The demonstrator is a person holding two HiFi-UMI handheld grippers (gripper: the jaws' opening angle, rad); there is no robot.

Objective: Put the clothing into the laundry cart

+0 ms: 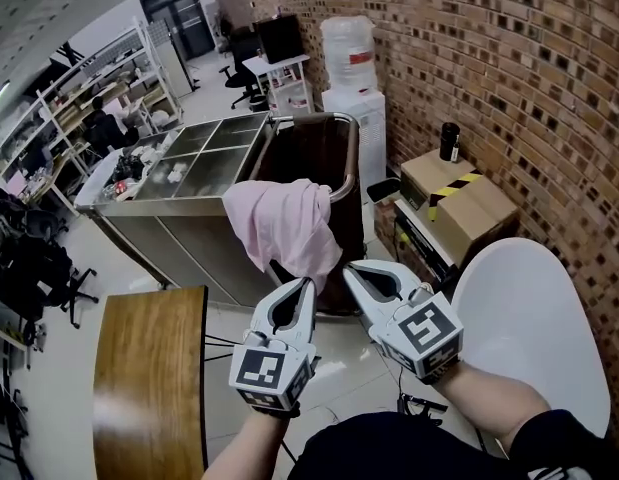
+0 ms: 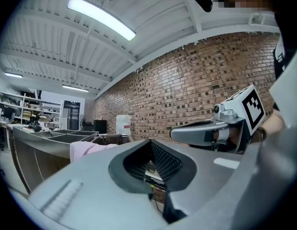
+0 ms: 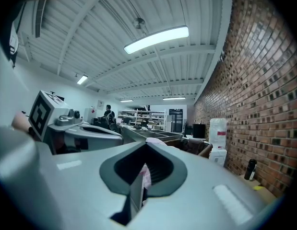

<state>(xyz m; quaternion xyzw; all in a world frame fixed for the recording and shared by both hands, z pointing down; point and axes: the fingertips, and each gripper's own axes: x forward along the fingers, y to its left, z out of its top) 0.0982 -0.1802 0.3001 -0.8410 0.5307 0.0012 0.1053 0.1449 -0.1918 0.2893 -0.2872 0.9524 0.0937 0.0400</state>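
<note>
Looking past both sets of jaws, I see the pink garment (image 1: 284,223) draped over the near rim of the laundry cart (image 1: 351,158), just ahead of the tips. It is a pale, soft pink, bunched at the top and falling in loose folds to a point that hangs between the two grippers. I cannot tell what kind of garment it is.

My left gripper (image 1: 307,284) is clenched tip to tip with nothing in it. In the left gripper view only distant clutter shows through the hollow behind its closed tips (image 2: 150,142), and the pink fabric (image 2: 88,150) lies off to the left of the jaws.

My right gripper (image 1: 349,268) is clenched too, its tips right at the cloth's edge. In the right gripper view a strip of pink (image 3: 146,175) shows through the hollow under its tips (image 3: 147,144). I cannot tell whether any fold is nipped there.

The garment covers the cart's near wall, and the grippers cut off the cart's lower part.
</note>
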